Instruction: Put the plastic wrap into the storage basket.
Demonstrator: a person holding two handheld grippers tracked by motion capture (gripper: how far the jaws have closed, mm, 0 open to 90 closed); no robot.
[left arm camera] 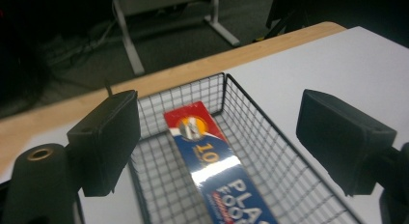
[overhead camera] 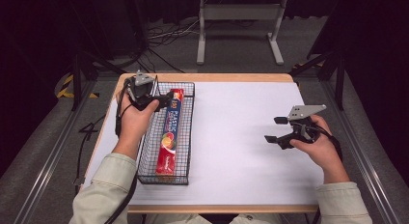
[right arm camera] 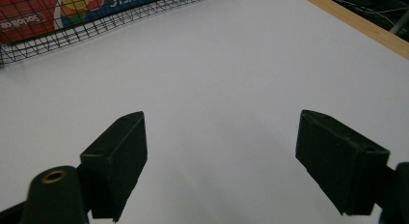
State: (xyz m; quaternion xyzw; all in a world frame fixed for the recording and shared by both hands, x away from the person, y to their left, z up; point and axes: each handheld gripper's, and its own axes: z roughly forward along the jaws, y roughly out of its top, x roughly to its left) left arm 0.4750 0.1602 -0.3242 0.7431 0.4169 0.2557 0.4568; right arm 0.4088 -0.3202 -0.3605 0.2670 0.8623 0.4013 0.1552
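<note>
A long red and blue box of plastic food wrap (overhead camera: 171, 132) lies lengthwise in a black wire basket (overhead camera: 189, 137) on the left side of the table. My left gripper (overhead camera: 166, 99) hovers over the basket's far end, and its jaws point right above the box's far tip. In the left gripper view, the left gripper (left arm camera: 219, 132) stands open, with the box (left arm camera: 212, 161) below the gap and untouched. My right gripper (overhead camera: 275, 129) is open over the bare white surface at the right and holds nothing. In the right gripper view, the right gripper (right arm camera: 222, 161) faces the basket (right arm camera: 96, 28) and box (right arm camera: 58, 7).
A white sheet (overhead camera: 241, 147) covers the wooden table (overhead camera: 217, 77). Between the basket and my right hand the sheet is bare. Beyond the table's far edge a white metal stand (overhead camera: 238, 21) and cables sit on the grey floor.
</note>
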